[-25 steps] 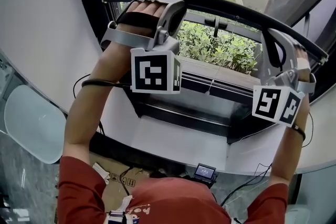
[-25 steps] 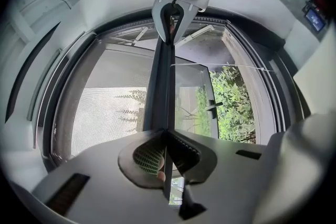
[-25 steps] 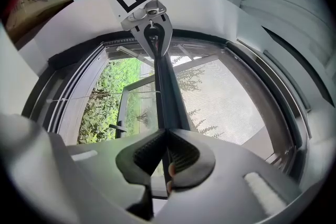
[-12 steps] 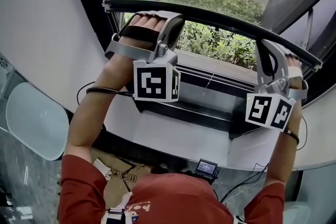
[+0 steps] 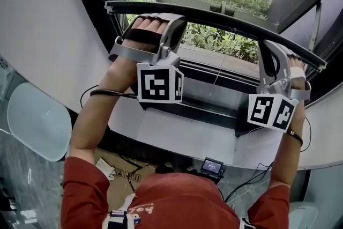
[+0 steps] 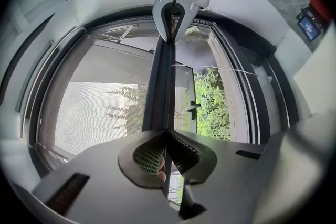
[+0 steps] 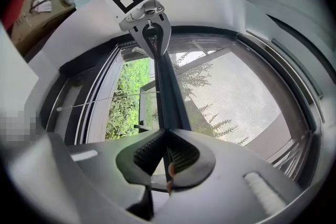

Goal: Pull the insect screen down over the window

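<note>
The insect screen's black bottom bar runs across the window, above the sill. My left gripper is shut on the bar near its left end. My right gripper is shut on it near the right end. In the left gripper view my left gripper clamps the bar, with grey mesh on one side and green plants on the other. In the right gripper view my right gripper pinches the bar, beside the mesh.
A dark window sill and a white curved ledge lie below the bar. A thin pull cord hangs in the opening. On the floor are a cardboard box, a small screen device, cables and a pale round seat.
Both grippers have come down with the bar held between them. The strip of open window between bar and sill is narrower than before.
</note>
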